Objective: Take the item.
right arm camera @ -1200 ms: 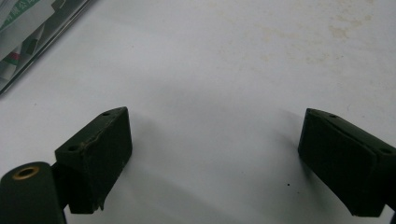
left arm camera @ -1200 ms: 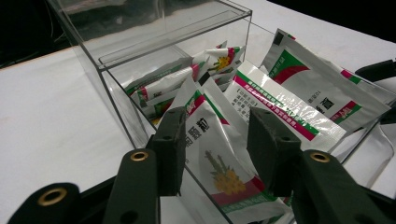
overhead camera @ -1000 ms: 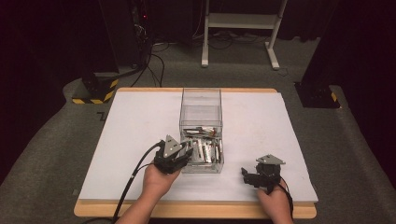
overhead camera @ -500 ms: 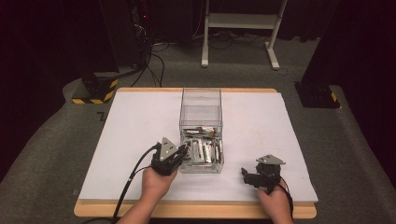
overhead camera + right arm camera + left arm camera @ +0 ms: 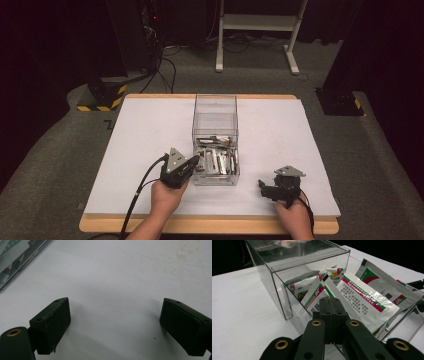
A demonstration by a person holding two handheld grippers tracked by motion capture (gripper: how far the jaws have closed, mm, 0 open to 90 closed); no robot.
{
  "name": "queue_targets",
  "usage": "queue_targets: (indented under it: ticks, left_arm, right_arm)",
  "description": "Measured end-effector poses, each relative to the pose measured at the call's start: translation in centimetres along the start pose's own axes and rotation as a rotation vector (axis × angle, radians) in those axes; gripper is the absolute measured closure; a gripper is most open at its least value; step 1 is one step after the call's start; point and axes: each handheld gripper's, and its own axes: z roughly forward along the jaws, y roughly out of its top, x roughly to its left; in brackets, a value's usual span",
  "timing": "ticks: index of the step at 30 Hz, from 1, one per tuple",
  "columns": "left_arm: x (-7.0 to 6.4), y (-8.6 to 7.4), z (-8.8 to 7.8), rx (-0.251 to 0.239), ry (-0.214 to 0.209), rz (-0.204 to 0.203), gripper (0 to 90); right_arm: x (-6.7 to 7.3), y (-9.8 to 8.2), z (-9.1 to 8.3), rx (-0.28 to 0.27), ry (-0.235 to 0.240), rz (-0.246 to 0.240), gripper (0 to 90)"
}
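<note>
From above, the left gripper (image 5: 192, 162) touches the clear box's (image 5: 215, 107) near-left corner, with bare white table (image 5: 145, 135) off to its left; the right gripper (image 5: 263, 186) rests on open table, well apart. The left gripper's view shows jaws pressed together, empty, sachets (image 5: 362, 296) just ahead, their print unreadable. The right gripper's view shows jaws spread wide, holding nothing.
</note>
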Motion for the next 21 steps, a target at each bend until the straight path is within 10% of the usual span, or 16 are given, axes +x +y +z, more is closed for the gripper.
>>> queue_targets:
  ticks: [21]
  left_arm:
    - [-0.12,0.62,-0.65,-0.056,-0.025,-0.006,89.2]
  right_arm:
    - [0.02,-0.02,-0.02,0.000,-0.001,0.002,9.6]
